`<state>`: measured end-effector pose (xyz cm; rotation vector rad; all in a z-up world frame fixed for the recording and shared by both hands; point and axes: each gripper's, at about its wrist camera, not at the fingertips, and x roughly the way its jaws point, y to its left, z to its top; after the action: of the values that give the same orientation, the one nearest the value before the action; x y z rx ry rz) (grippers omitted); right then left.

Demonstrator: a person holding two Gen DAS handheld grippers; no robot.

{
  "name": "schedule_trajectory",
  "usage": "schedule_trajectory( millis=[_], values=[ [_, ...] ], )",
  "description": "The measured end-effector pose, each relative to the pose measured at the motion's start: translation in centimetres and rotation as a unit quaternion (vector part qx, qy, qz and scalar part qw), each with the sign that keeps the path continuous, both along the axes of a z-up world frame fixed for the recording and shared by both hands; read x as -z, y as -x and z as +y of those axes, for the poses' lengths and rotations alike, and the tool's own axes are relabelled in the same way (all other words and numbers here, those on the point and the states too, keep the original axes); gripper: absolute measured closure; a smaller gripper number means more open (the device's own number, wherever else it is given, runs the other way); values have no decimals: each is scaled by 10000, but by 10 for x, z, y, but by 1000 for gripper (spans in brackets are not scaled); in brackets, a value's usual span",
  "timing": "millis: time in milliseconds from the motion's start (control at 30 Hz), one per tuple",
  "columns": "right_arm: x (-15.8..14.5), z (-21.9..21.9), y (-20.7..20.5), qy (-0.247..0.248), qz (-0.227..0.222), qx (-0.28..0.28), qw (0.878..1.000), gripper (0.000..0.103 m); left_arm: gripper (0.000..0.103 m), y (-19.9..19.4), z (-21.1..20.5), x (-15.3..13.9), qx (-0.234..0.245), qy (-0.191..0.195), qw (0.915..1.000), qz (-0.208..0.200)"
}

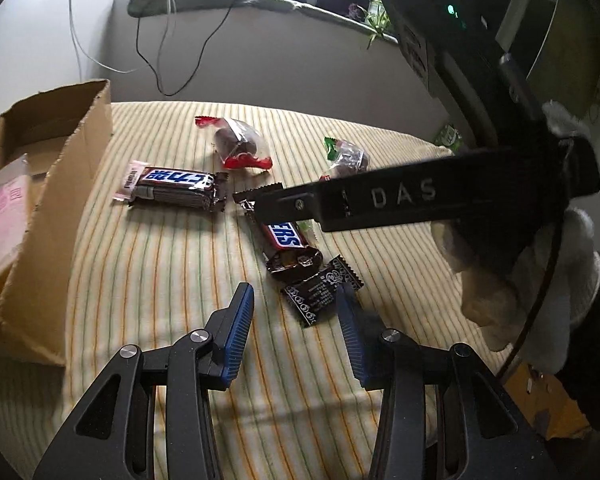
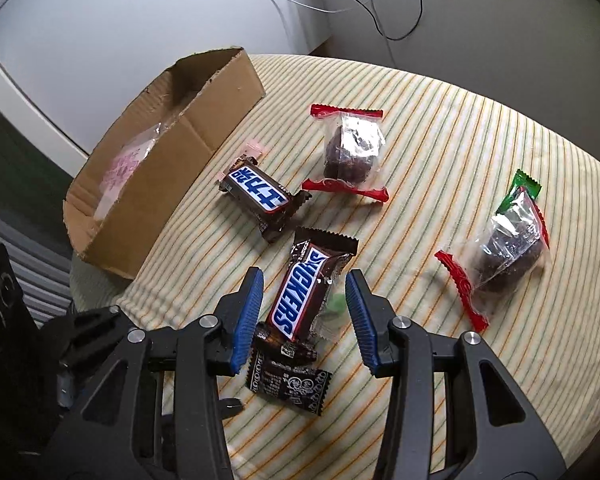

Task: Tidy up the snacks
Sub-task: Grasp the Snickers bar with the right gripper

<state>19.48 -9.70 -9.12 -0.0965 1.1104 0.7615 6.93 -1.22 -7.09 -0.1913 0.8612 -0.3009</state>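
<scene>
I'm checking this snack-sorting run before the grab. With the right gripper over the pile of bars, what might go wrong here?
1. The right gripper hangs open astride the brown Snickers bar, which overlaps the small black patterned sachet and a clear green-tinted wrapper; closing may pinch two at once.
2. The left gripper sits close by the same pile, so the tools may collide.
3. The torn-edged cardboard box stands at the striped cloth's edge; a nudge may shift it.

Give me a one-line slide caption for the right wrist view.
Right gripper, open, straddles an English-labelled brown Snickers bar on the striped cloth, beside the brown cardboard box.
</scene>
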Motion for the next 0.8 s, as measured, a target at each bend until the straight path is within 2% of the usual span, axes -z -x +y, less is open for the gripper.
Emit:
schedule_trajectory(
  millis=[300, 333, 367, 433, 567, 800],
  values=[
    [2, 5, -2, 227, 58, 31, 9997, 58, 61, -4, -2, 4, 210, -41, 9998, 49],
    [1, 5, -2, 249, 40, 60, 9997, 59, 61, -4, -2, 4, 222, -54, 9997, 51],
    [-2, 4, -1, 272, -28, 161, 9995, 67, 61, -4, -3, 3, 228, -52, 9997, 41],
    [-11, -1, 1, 103, -113, 216, 9996, 69, 61, -1, -1, 2, 245, -16, 9997, 24],
    [-14, -2, 2, 77, 25, 24, 10000, 69, 61, 2, 2, 3, 260, -27, 9996, 45],
    [4, 12, 3, 155, 303, -179, 9993, 69, 61, 5, 5, 3, 264, -28, 9996, 40]
  ],
)
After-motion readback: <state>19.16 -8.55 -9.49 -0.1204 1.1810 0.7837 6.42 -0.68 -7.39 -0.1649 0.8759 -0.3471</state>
